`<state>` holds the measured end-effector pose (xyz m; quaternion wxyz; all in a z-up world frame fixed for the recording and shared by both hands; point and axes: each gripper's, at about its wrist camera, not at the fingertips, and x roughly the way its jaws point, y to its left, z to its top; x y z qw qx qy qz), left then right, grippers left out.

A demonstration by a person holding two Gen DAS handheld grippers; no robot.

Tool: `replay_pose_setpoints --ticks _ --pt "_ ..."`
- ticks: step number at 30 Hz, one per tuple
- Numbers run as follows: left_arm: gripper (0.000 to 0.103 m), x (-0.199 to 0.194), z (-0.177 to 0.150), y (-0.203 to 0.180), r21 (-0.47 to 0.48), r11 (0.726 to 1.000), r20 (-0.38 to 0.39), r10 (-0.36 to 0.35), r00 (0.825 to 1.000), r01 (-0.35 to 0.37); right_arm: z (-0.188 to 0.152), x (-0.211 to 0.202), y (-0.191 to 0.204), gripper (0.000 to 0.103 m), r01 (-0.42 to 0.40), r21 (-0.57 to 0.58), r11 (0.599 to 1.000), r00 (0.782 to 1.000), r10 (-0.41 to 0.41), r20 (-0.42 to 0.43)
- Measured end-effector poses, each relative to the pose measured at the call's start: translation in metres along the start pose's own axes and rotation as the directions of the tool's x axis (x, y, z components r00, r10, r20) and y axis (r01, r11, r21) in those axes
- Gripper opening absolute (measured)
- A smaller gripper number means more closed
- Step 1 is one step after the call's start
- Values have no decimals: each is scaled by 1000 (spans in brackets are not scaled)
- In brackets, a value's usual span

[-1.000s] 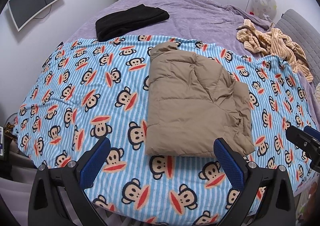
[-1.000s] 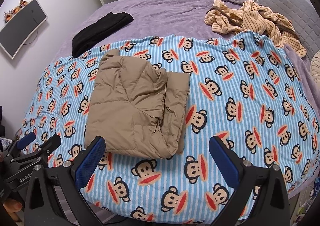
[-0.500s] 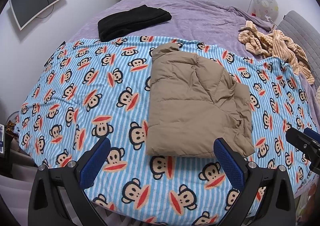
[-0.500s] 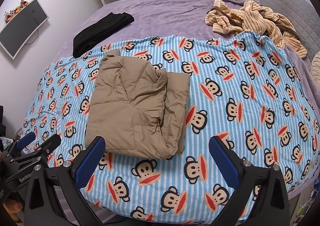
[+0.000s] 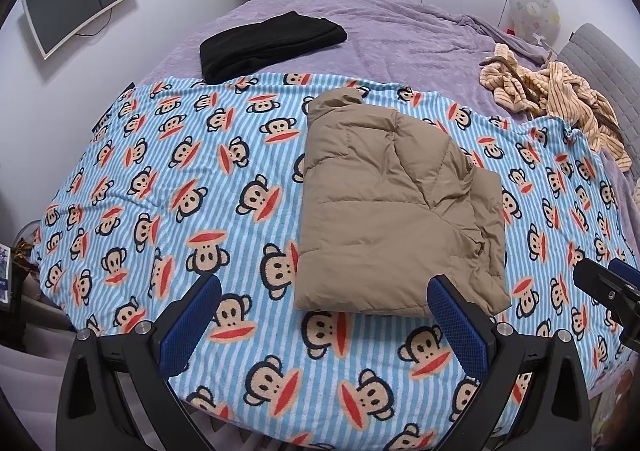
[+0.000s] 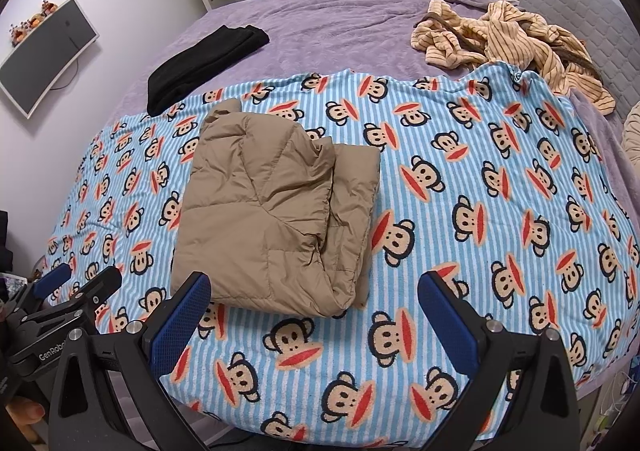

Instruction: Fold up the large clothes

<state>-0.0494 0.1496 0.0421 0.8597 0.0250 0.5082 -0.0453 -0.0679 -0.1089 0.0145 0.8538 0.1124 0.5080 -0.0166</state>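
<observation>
On the monkey blanket (image 5: 168,187): your tan jacket (image 5: 392,211) lies folded near its middle | left gripper (image 5: 326,315) fingers spread wide, empty, at the jacket's near edge; right gripper (image 6: 314,317) likewise spread, empty | beyond the blanket: black garment (image 5: 268,43); striped robe (image 6: 504,39) heaped

You see a tan quilted jacket (image 5: 392,203) folded into a thick rectangle, lying flat at centre frame in the left view, left of centre (image 6: 276,219) in the right view.
</observation>
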Motion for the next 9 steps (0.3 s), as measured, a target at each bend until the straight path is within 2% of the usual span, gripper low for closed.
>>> replay_pose_setpoints --ticks 9 --pt "103 -4 -1 -3 -2 1000 8 -6 1000 6 -1 0 1 103 0 2 1000 1000 0 1"
